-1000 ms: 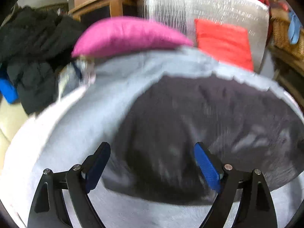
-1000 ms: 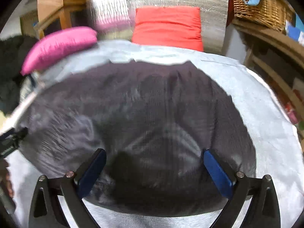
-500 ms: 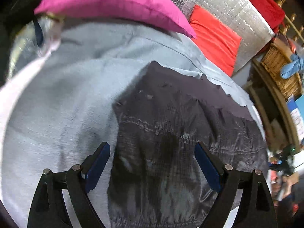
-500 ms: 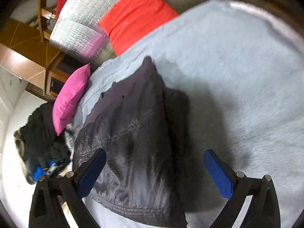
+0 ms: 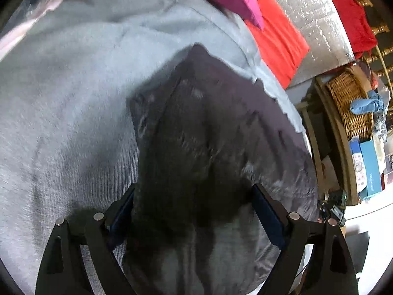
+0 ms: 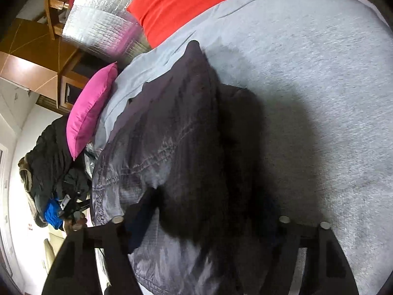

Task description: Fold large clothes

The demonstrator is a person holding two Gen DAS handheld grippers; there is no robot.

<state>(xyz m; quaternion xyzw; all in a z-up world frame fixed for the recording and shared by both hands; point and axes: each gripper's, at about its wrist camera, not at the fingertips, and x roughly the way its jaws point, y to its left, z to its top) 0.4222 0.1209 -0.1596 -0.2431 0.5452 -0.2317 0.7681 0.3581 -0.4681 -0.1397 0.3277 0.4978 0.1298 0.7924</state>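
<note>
A dark grey padded jacket lies folded on a light grey bed sheet. My left gripper hovers low over the jacket's near left corner. Its jaws stand wide, one blue pad on each side of the fabric. In the right wrist view the jacket bulges up over the sheet. My right gripper straddles its near right edge and its jaws are closing with the fabric between them. Its right finger is lost in shadow. The left gripper shows small beyond the jacket's far side.
A pink pillow and a red pillow lean on a silver quilted headboard. A heap of black clothes lies off the bed's left side. A wicker basket and boxes stand on shelves at the right.
Both grippers have swung apart, tipped down and come close over the jacket's near corners. The right jaws have narrowed around the fabric; the left jaws are as wide as before.
</note>
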